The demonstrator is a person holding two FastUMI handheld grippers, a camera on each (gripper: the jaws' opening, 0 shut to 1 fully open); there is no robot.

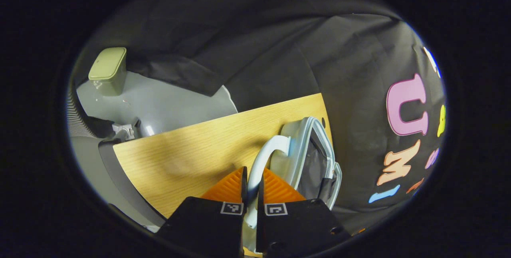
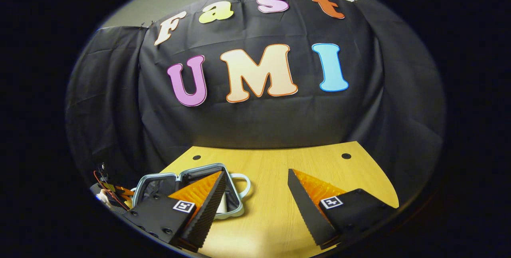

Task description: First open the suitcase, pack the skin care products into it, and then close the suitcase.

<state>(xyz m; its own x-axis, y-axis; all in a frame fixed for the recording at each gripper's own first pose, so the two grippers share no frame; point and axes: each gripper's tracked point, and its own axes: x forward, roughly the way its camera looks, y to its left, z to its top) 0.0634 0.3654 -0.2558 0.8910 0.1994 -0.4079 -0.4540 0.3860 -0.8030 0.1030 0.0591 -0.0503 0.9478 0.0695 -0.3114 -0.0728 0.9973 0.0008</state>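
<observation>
- My left gripper (image 1: 252,178): both fingers clamped on the suitcase handle (image 1: 265,155) — the pale curved loop runs up between the pads and bends right into the case shell.
- Suitcase (image 1: 315,158) in the left gripper view: small, light-coloured hard shell, sitting on the wooden table (image 1: 191,150) near its far corner, close to the black cloth wall (image 1: 247,42). Dark lining visible inside the rim, so it looks at least partly open; can't tell how far from this angle.
- Beyond the table edge in that view: grey floor (image 1: 167,102) with a pale green lidded bin (image 1: 108,70) standing on it, well apart from the table.
- My right gripper (image 2: 255,198): fingers spread wide, nothing between them, hovering over bare tabletop (image 2: 279,170).
- Right gripper view, suitcase (image 2: 187,186): lies open on the table's left part, just behind my left-hand finger, which covers part of it. Handle (image 2: 243,182) sticks out toward the table's middle. Dark interior; contents too hidden to call.
- At the suitcase's left edge in that view something with thin wires (image 2: 105,186) — too small and dark to identify.
- Two small round holes in the tabletop near the back edge, one left (image 2: 196,157), one right (image 2: 346,156).
- Black cloth wall (image 2: 259,122) hangs right behind the table.
</observation>
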